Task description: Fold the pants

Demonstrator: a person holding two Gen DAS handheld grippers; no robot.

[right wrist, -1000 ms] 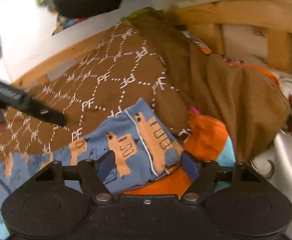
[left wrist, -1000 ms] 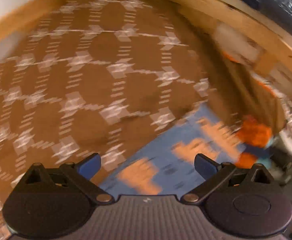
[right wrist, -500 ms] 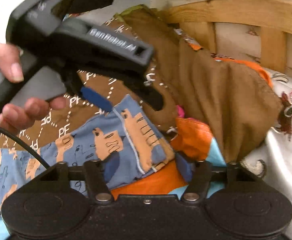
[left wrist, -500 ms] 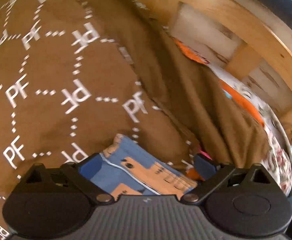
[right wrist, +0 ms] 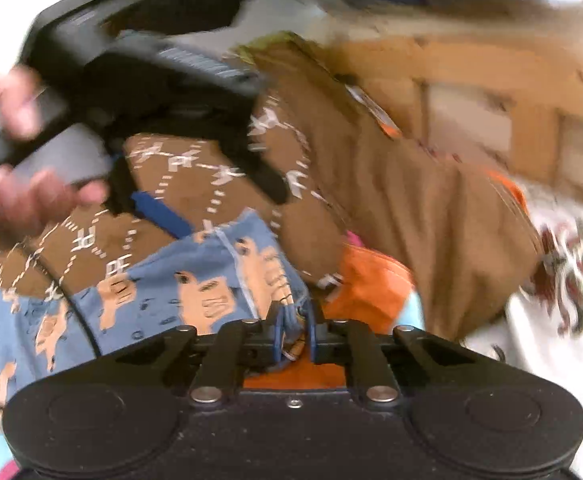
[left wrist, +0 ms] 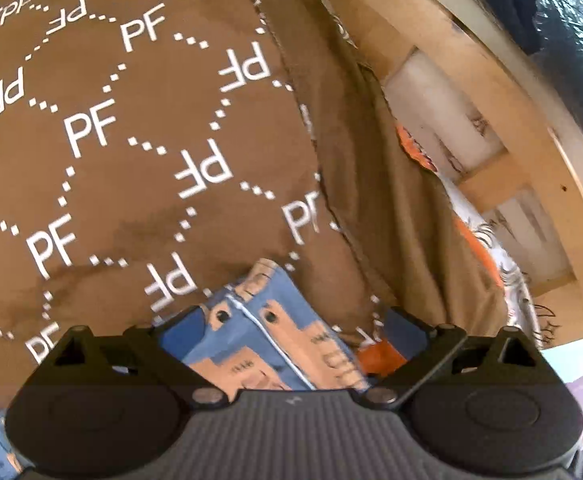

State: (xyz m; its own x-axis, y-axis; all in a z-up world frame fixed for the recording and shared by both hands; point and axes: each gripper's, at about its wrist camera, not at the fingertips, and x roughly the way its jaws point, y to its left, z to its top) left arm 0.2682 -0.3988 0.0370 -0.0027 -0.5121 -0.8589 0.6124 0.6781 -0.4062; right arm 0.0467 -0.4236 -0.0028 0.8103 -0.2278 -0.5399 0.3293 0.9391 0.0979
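Blue cotton with tan animal prints, the pants (right wrist: 195, 292) lie spread on a brown cloth (left wrist: 131, 160) printed with white "PF" letters, their corner toward a wooden frame (left wrist: 487, 92). The right gripper (right wrist: 293, 330) points down at a shallow slant from the near side; its jaws have just been closing and now stand nearly together, pinching a bunched fold at the pants' corner between the pads. An orange cloth (right wrist: 371, 288) lies just beside that corner, partly under it. The left gripper (left wrist: 291, 324) tilts steeply downward over the same corner, its blue-padded fingers (left wrist: 183, 326) wide apart, one on either side of the pants' white seam; whether the pads touch the fabric I cannot tell. In the right wrist view a hand (right wrist: 23, 196) wraps the left gripper's grey handle, blurred. A white floral sheet (right wrist: 563, 288) lies at the right.
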